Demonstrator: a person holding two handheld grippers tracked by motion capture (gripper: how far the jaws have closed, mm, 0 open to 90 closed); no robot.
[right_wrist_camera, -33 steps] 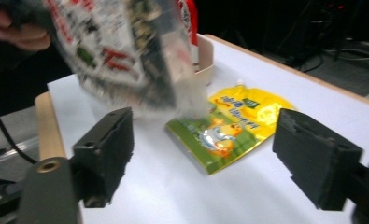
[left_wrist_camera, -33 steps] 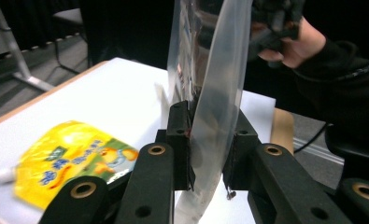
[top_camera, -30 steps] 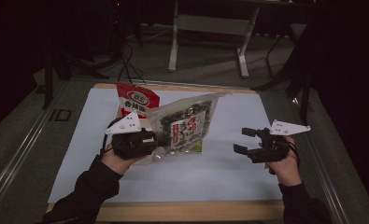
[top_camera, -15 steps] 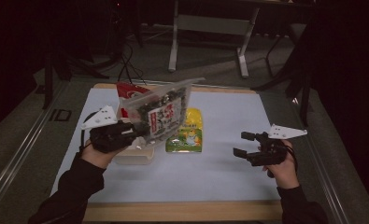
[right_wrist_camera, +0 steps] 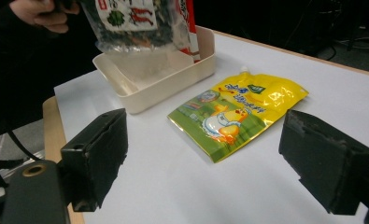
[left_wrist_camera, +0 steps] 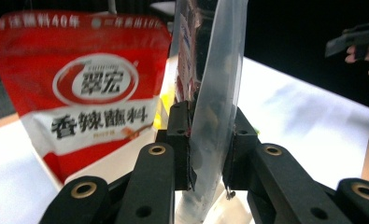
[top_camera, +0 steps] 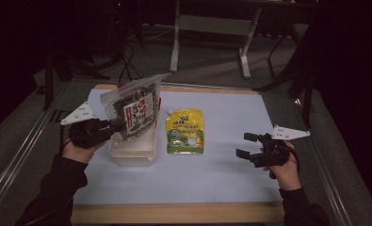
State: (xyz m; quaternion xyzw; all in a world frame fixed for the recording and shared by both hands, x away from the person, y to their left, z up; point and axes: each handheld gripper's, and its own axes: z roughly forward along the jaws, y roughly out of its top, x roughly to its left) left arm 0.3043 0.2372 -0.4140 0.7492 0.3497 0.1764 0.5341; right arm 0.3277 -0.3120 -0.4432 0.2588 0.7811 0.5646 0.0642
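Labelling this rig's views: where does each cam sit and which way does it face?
High view: above the person's side, facing forward and down on the table; both forearms, left gripper, right gripper.
Left gripper view: along jaws shut on the clear bag, red pouch beyond.
Right gripper view: between open jaws toward the yellow pouch and white tray.
All show the bag.

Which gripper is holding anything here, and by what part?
The left gripper pinches the clear bag of dark dried food by its lower edge, above the white tub. The right gripper holds nothing.
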